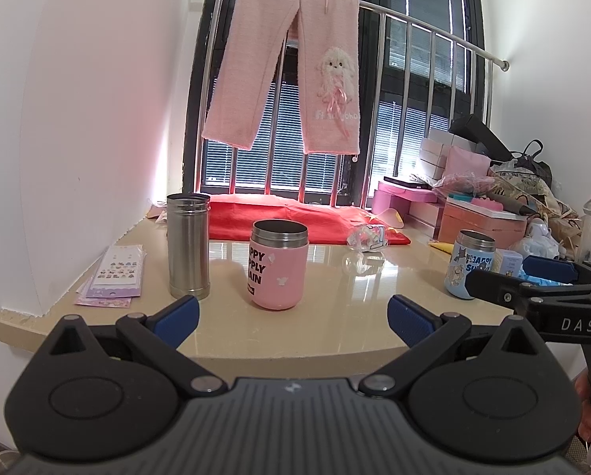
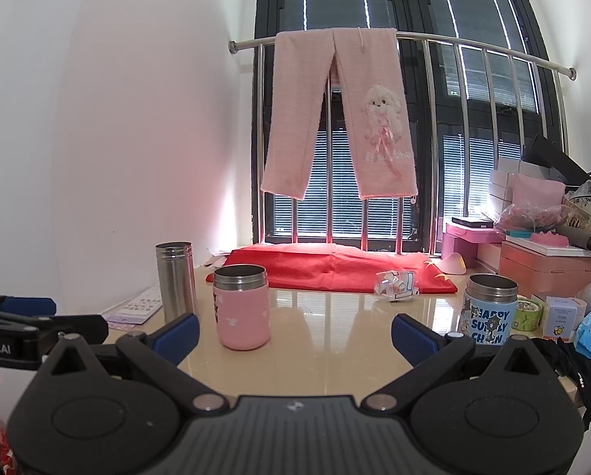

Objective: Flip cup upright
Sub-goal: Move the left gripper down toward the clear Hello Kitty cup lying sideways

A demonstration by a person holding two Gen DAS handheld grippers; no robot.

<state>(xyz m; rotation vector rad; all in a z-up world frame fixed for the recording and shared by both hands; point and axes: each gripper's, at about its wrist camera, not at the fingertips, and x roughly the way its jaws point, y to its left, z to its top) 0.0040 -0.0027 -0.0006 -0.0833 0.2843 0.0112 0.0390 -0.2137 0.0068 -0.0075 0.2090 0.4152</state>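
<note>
Three cups stand upright, mouths up, on a beige stone counter [image 1: 335, 316]: a tall steel cup [image 1: 187, 245] at the left, a pink cup [image 1: 279, 264] in the middle and a blue cartoon cup [image 1: 471, 263] at the right. They also show in the right wrist view: the steel cup [image 2: 175, 281], the pink cup [image 2: 241, 306], the blue cup [image 2: 489, 308]. My left gripper [image 1: 293, 322] is open and empty, short of the pink cup. My right gripper [image 2: 295, 334] is open and empty, between the pink and blue cups, and it shows in the left wrist view [image 1: 533, 277].
A red cloth [image 1: 307, 217] lies along the window railing, with crumpled clear plastic [image 1: 365, 235] in front of it. Sticker sheets [image 1: 113, 273] lie at the left edge. Boxes and bags [image 1: 493, 206] crowd the right side. Pink trousers [image 1: 295, 67] hang on the rail.
</note>
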